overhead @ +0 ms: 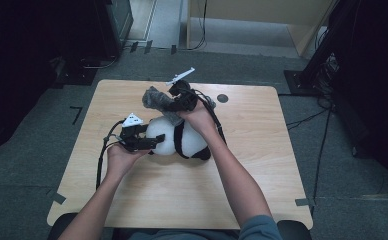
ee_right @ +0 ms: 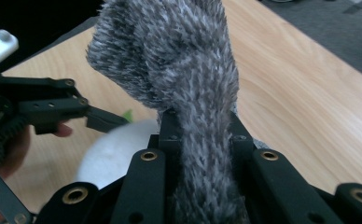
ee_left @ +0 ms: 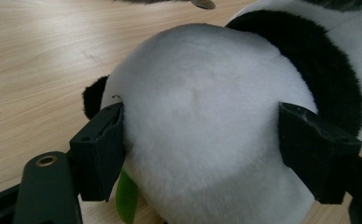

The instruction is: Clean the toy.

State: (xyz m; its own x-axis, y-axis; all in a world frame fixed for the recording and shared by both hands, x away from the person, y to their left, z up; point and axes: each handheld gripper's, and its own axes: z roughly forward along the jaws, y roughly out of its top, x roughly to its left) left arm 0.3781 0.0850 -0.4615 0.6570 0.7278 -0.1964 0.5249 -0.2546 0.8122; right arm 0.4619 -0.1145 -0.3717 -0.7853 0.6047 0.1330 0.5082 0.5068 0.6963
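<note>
Jaws: left gripper [ee_left: 202, 140] clamps panda [ee_left: 207, 121] mid-desk [overhead: 262, 190]; right gripper [ee_right: 200, 140] pinches grey sock [ee_right: 179, 65]. Step: dressing panda. Next: align sock opening.

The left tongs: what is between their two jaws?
In the left gripper view, the white head of the plush panda lies between the jaws of the left tongs, both pads pressing on its fur.

Panda toy [ee_left: 202, 121]: short, soft white and black plush, matt. Grey piece [ee_right: 179, 70]: long, shaggy, mottled grey-white fuzzy cloth. Counter [overhead: 262, 150]: pale wood-grain surface, smooth with a slight sheen. Left gripper [ee_left: 200, 144]: matt black plastic, brass-coloured metal eyelet.
</note>
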